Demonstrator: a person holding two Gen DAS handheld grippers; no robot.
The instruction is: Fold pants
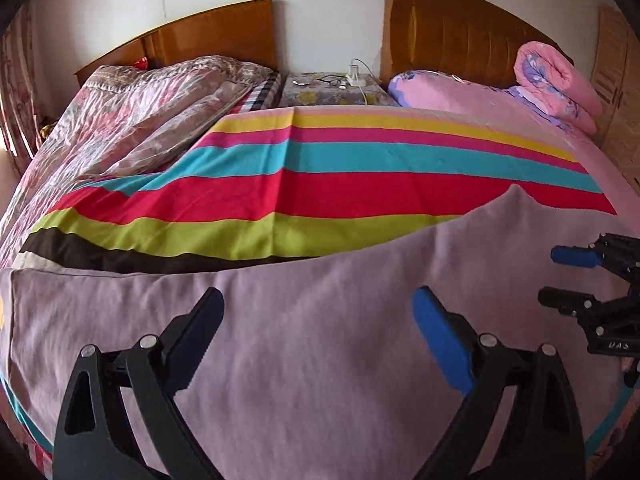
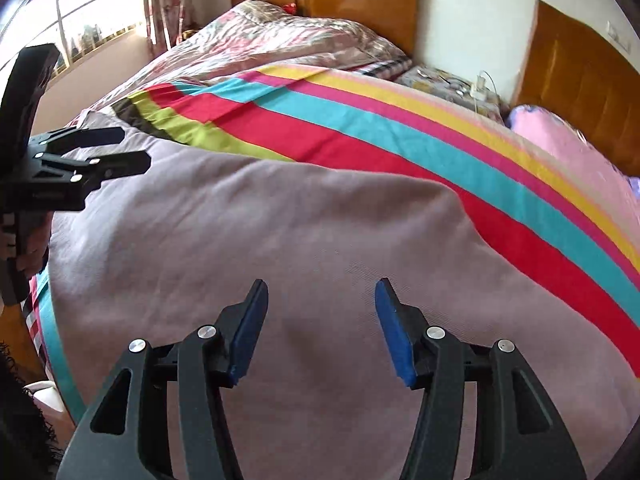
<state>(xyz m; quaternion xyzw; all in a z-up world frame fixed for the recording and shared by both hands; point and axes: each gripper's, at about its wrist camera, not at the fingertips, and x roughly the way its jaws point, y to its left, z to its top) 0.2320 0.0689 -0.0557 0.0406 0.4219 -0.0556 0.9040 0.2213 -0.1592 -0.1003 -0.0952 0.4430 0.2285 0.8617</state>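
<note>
Mauve pants [image 1: 304, 320] lie spread flat across the near part of the bed, on a striped sheet [image 1: 320, 184]. They also fill the right wrist view [image 2: 280, 240]. My left gripper [image 1: 318, 304] is open and empty, just above the pants. My right gripper [image 2: 322, 294] is open and empty over the pants too. The right gripper shows at the right edge of the left wrist view [image 1: 556, 276]. The left gripper shows at the left edge of the right wrist view [image 2: 136, 150].
A second bed with a crumpled floral quilt [image 1: 160, 104] stands to the left. A nightstand with cables [image 1: 336, 88] sits between the headboards. A rolled pink quilt [image 1: 556, 80] and pillow lie at the far right. A window [image 2: 80, 12] is at the left.
</note>
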